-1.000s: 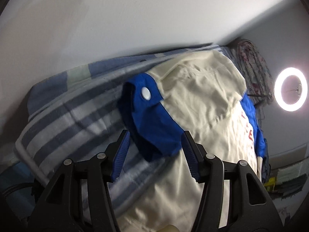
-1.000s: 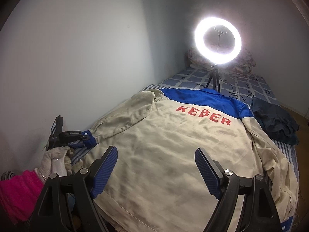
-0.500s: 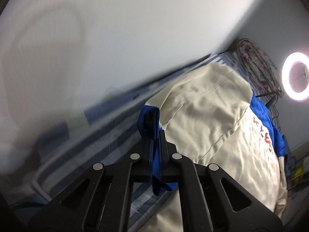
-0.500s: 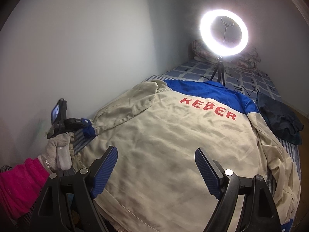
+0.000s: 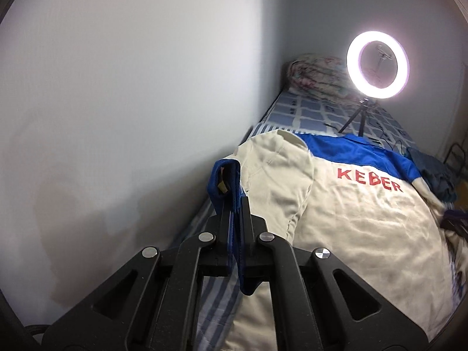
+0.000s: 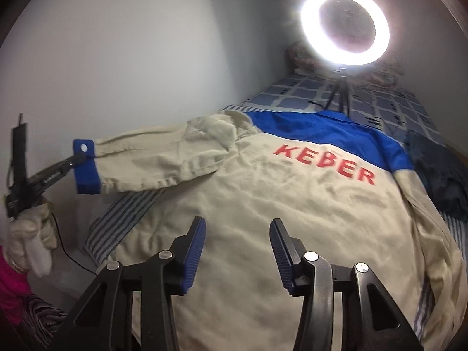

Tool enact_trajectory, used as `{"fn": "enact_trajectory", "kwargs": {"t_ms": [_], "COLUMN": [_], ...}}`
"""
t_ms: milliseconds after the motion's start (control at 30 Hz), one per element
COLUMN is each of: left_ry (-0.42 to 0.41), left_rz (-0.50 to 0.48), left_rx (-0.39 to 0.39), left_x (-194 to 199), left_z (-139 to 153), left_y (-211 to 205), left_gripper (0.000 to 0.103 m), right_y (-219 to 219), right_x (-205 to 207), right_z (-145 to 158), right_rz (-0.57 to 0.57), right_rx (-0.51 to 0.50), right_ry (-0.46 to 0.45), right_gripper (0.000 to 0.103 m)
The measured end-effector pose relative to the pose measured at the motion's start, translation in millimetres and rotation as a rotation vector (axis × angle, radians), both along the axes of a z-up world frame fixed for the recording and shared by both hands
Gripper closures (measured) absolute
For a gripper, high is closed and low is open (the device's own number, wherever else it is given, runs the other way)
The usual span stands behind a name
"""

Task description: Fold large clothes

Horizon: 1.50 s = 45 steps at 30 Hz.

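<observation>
Nearest, the right gripper hangs over the lower back of the cream and blue jacket, its fingers half apart and closing, with nothing between them. The jacket lies back-up on the bed, collar toward the far ring light. To the left, the left gripper is clamped on the blue cuff, holding the sleeve raised and stretched sideways, away from the jacket's body. The fold probably carries it rightward across the back.
</observation>
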<state>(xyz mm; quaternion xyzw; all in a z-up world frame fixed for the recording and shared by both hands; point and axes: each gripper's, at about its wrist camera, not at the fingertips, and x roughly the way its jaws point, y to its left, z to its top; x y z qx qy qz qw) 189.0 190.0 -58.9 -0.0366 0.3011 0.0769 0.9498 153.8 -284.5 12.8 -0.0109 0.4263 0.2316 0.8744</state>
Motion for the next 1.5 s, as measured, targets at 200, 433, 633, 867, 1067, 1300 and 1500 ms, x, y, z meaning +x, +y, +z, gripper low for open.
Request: {"fn": "enact_trajectory", "kwargs": {"t_ms": [200, 433, 633, 867, 1067, 1300, 1500], "left_ry": [-0.043, -0.057, -0.055, -0.052, -0.042, -0.086, -0.109], "left_rz": [-0.052, -0.081, -0.089, -0.114, -0.126, -0.11, -0.22], "left_rx": [0.043, 0.057, 0.03, 0.056, 0.094, 0.144, 0.207], "left_x": [-15, -16, -11, -13, -10, -17, -44], "left_z": [4, 4, 5, 5, 2, 12, 12], "left_y": [-12, -17, -15, -16, -20, -11, -37], "left_gripper": [0.103, 0.103, 0.103, 0.103, 0.103, 0.103, 0.103], "right_y": [49, 146, 231, 297, 303, 255, 158], "right_x": [92, 183, 231, 257, 262, 264, 226], "right_z": [-12, -20, -39, -73, -91, -33, 3], "right_rz": [0.068, 0.096, 0.095, 0.09, 0.085, 0.047, -0.016], "right_rx": [0.189, 0.26, 0.203, 0.059, 0.038, 0.172, 0.328], "right_ry": [0.195, 0.291, 0.353, 0.41, 0.461, 0.365, 0.317], "right_gripper": [0.051, 0.034, 0.034, 0.043, 0.103, 0.103, 0.103]}}
